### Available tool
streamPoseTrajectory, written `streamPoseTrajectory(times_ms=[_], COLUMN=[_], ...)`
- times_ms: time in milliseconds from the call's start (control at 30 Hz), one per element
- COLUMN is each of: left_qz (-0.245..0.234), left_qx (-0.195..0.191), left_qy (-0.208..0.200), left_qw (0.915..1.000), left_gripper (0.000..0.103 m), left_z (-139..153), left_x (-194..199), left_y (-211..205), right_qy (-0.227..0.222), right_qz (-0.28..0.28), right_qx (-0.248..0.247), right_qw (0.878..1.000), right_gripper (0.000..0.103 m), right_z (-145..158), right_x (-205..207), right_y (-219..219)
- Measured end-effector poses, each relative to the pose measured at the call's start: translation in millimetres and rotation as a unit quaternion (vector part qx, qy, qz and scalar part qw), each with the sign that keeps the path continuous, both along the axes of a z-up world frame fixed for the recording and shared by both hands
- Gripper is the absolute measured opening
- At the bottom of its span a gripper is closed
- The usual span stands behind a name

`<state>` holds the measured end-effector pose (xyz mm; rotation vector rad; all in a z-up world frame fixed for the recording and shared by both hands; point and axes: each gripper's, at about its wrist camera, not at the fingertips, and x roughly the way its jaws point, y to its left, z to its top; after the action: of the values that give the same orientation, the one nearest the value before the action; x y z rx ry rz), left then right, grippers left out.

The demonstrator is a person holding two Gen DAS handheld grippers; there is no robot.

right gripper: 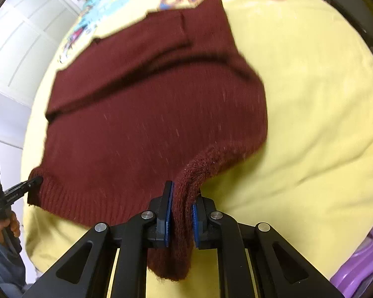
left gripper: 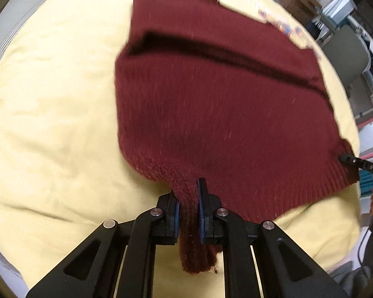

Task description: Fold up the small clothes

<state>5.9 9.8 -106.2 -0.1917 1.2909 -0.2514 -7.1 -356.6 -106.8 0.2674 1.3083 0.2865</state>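
Blurrily, both grippers, left gripper (left gripper: 187, 208) and right gripper (right gripper: 181, 213), pinch the maroon sweater (left gripper: 211, 104).

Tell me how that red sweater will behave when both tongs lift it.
The sweater looks floppy: its hem bunches and droops between the left tongs and the right tongs. It will probably sag in the middle, since only two corners are pinched. The fuzzy knit seems unlikely to slip from the pads, though the folded layer on top may shift.
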Motion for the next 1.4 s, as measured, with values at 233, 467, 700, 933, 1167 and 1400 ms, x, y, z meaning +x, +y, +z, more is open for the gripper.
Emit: streamPoseTrajectory(times_ms=[233,467,700,933,1167,1400], left_qz=[0.030,0.053,0.073,0.075,0.095,0.106], left_qx=[-0.034,-0.032,-0.020,0.025,0.090,0.109], left_qy=[-0.034,-0.075,-0.097,-0.072,-0.024,-0.009], left_qw=[0.9984,0.9952,0.9924,0.9942,0.9911,0.9884], left_gripper=[0.010,0.009,0.009,0.009,0.011,0.018], left_z=[40.7,76.2,84.7,63.6,7.8,-6.4], left_x=[26.3,84.3,142.7,209.0,238.2,241.5], left_y=[25.0,25.9,44.5,45.4,38.1,37.9], right_qy=[-0.060,-0.114,-0.142,-0.106,-0.048,-0.045], right_qz=[-0.037,-0.052,-0.065,-0.055,-0.057,-0.053], right_qx=[0.041,0.048,0.012,-0.023,-0.052,-0.075], right_qw=[0.997,0.991,0.988,0.993,0.996,0.995], right_gripper=[0.013,0.012,0.012,0.012,0.015,0.031], right_z=[33.4,75.3,88.8,65.3,17.1,4.1], right_x=[49.2,104.0,167.1,228.8,263.1,263.4], right_y=[-9.0,-15.2,-8.9,5.6,18.4,24.8])
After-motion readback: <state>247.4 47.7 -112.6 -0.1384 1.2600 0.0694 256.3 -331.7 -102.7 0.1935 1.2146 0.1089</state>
